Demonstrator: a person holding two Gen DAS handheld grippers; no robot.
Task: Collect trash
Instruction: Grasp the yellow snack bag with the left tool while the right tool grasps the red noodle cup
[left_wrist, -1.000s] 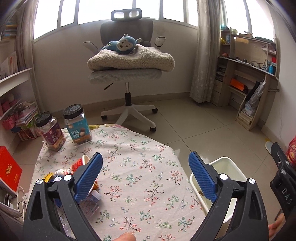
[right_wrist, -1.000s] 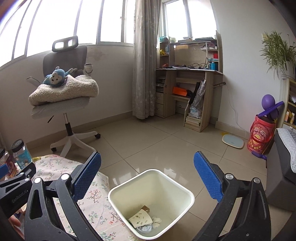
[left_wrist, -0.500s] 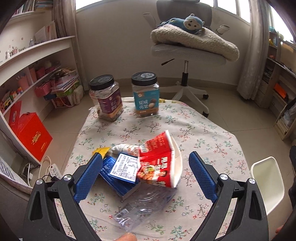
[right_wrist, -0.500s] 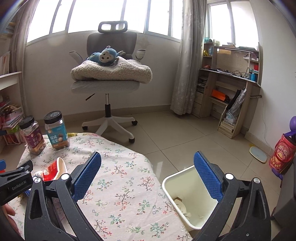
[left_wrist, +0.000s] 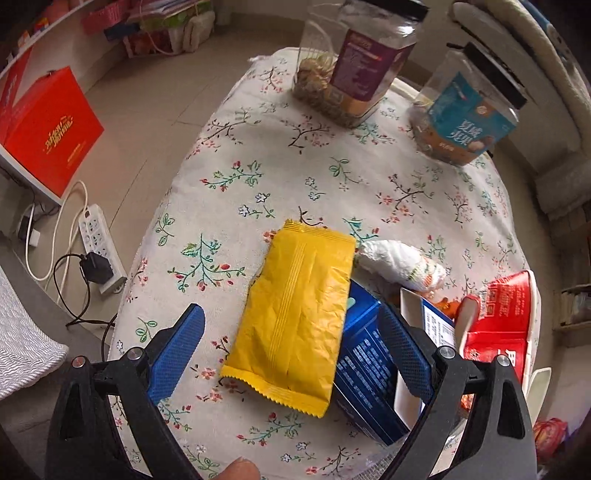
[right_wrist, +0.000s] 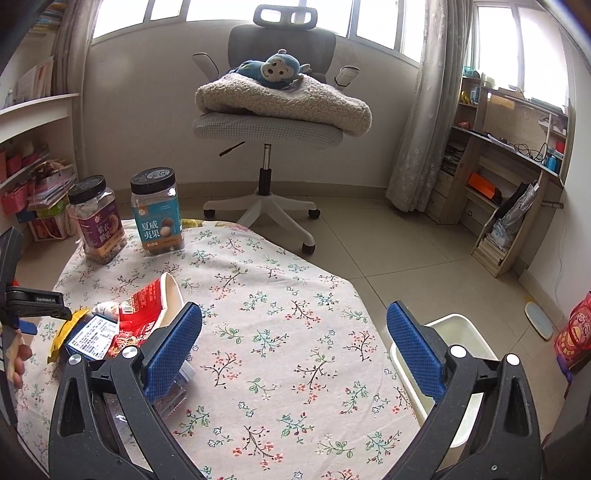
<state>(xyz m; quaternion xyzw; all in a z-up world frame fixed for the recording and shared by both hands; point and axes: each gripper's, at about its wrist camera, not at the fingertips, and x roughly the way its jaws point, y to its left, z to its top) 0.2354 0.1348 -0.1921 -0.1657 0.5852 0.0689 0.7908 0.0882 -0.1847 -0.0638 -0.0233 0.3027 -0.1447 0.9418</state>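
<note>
The left tongs (left_wrist: 291, 354) tilt steeply down over the table (left_wrist: 332, 184), their blue pads spread wide with nothing between them. Directly below the gap lies a yellow wrapper (left_wrist: 295, 317), flat on the flowered cloth, its lower edge closest to the camera. The wrapper's right side overlaps a blue box (left_wrist: 369, 373), and the right pad sits over that box. Just beyond the box lie a crumpled white wrapper (left_wrist: 399, 262) and a red paper cup (left_wrist: 498, 317) on its side. A fingertip of the person shows at the bottom edge of the left view. At the far end of the table stand two jars, one with a purple label (left_wrist: 354, 74) and one with a blue label (left_wrist: 465, 122).

The right tongs (right_wrist: 293, 350) are held nearly level, pointing across the table toward an office chair (right_wrist: 266, 122), and are also spread wide and empty. From this side the trash pile sits at the left: the red cup (right_wrist: 147, 314), the box's white label (right_wrist: 94, 338) and a corner of the yellow wrapper (right_wrist: 64, 332), with clear plastic (right_wrist: 170, 395) partly hidden behind the left pad. The left tool's black body (right_wrist: 35, 302) hangs over that pile. A white bin (right_wrist: 465, 332) stands on the floor just beside the table's right edge, behind the right pad.
</note>
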